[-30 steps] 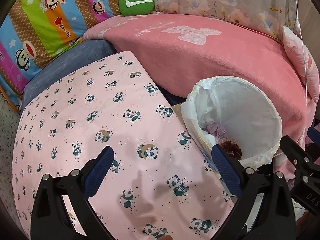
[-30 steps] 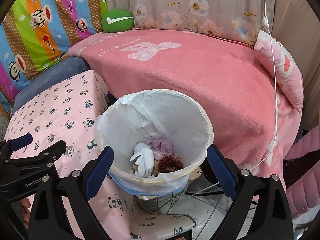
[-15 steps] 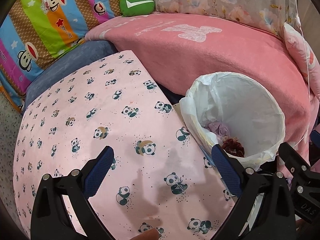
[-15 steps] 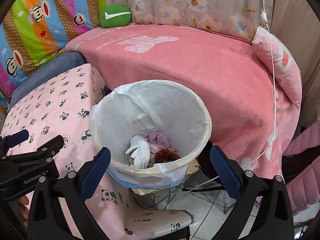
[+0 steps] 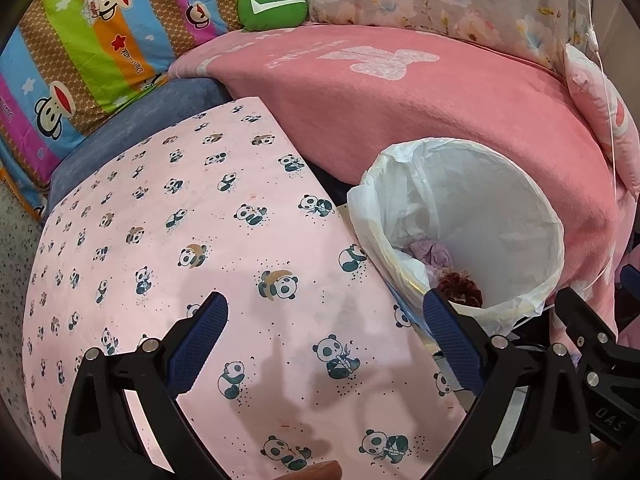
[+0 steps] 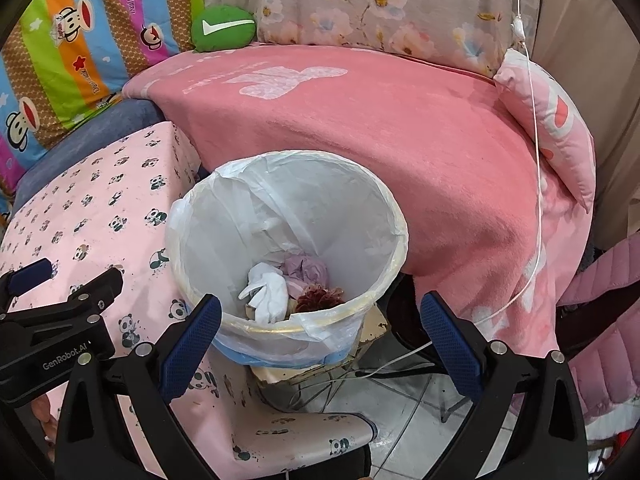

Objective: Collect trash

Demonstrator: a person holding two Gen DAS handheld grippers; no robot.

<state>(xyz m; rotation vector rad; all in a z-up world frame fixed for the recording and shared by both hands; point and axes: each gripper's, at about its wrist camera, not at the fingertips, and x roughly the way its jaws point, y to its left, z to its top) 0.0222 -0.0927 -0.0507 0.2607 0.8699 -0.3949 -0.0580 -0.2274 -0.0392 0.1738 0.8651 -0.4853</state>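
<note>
Change: right tongs (image 6: 320, 344) drew back from bin (image 6: 394, 216), frame centre
Tongs: both spread, empty; left tongs (image 5: 324, 340) too
Meaning: trash (image 6: 268, 294) dropped, likely done

Black left gripper (image 5: 324, 334) & right gripper (image 6: 320, 328), blue-padded jaws, silver screws

Trash bin (image 6: 286, 236): round, pale, lined with a thin white plastic bag (image 6: 240, 204) folded over the rim, upright, mouth open. Stands just beside the panda-print pink bench edge and against the pink blanket drape. Inside at the bottom: crumpled white tissue (image 6: 268, 294), crumpled lilac paper (image 6: 306, 270), dark red-brown frilly scrap (image 6: 322, 296), all bunched together and touching. From the left wrist view the bin (image 5: 460, 232) shows the lilac wad (image 5: 430, 250) and the red-brown scrap (image 5: 460, 286) near the close wall; white tissue mostly hidden by the rim.
</note>
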